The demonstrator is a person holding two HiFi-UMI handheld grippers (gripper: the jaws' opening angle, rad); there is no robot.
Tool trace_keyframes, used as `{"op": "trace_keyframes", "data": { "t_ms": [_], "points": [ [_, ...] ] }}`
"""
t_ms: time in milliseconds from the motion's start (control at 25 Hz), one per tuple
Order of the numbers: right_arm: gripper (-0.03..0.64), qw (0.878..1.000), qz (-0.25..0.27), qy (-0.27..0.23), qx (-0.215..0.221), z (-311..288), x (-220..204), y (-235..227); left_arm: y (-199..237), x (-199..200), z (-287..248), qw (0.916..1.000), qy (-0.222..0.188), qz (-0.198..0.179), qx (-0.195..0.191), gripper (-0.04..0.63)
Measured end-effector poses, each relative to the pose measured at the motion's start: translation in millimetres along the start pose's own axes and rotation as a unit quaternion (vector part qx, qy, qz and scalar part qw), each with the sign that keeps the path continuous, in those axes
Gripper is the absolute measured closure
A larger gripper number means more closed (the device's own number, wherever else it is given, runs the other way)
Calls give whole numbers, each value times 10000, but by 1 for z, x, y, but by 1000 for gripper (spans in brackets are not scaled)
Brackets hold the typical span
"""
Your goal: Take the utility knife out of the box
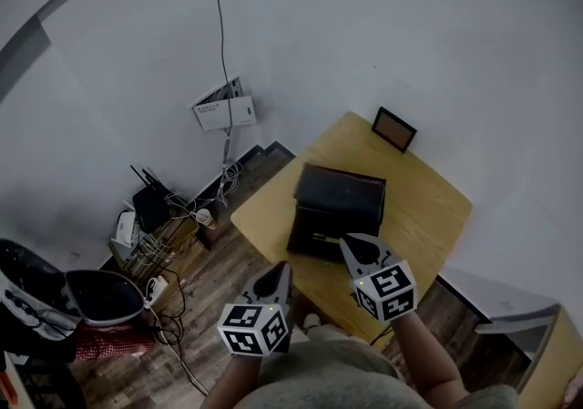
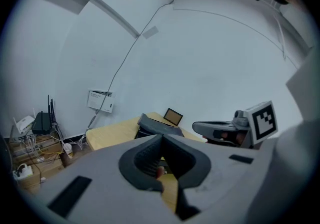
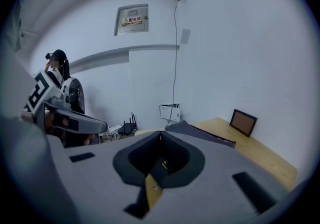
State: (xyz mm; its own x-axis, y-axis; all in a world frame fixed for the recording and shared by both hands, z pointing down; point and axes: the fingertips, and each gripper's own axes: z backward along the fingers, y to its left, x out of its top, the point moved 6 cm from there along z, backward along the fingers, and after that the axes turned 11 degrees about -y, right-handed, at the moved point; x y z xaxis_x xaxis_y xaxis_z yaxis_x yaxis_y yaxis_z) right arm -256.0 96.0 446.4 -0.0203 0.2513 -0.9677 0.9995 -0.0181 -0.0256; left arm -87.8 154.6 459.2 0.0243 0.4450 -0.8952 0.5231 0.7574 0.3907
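- A dark box (image 1: 335, 207) stands open near the middle of the wooden counter (image 1: 428, 207). Its lid (image 1: 344, 181) is tipped back toward the wall and its tray faces the person.
- The utility knife (image 1: 319, 236) is still in the box. It shows only as a thin yellow-green strip low in the tray.
- As far as the head view shows, its long axis runs across the tray, roughly along the box's near edge, so it lies crosswise to both grippers. The strip is too small and dim to tell which end is the blade.
- The right gripper (image 1: 352, 243) reaches over the counter, its tip at the near right corner of the tray. Its jaws are pressed together with nothing between them. The head view does not show whether the tip touches the box.
- The left gripper (image 1: 281, 272) hangs at the counter's near left edge, short of the box, pointing toward it. Its jaws also meet at the tips and hold nothing.
- A small picture frame (image 1: 393, 128) leans against the wall at the counter's far edge, apart from the box.
- On the floor to the left sit a router (image 1: 148, 207) and tangled cables (image 1: 173, 293).
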Motion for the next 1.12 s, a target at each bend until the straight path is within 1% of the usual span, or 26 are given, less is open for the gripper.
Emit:
{"op": "trace_keyframes", "data": {
  "t_ms": [160,400,720,880,1120],
  "points": [
    [617,9996,18,253,117,-18,-16,-10,1,-5,0,9999,75,43,143,591],
    [617,9968,157,753,225,-48,-42,-21,13,-12,-5,9993,221,179,232,591],
    [615,9877,334,1425,546,-83,-75,-29,33,-18,-29,9985,480,222,156,592],
    [615,9789,539,1817,760,-101,-91,-31,42,-16,-40,9981,557,247,131,591],
    [614,9577,859,2420,1296,-118,-117,-27,48,-17,-55,9969,742,268,-11,591]
  ]
}}
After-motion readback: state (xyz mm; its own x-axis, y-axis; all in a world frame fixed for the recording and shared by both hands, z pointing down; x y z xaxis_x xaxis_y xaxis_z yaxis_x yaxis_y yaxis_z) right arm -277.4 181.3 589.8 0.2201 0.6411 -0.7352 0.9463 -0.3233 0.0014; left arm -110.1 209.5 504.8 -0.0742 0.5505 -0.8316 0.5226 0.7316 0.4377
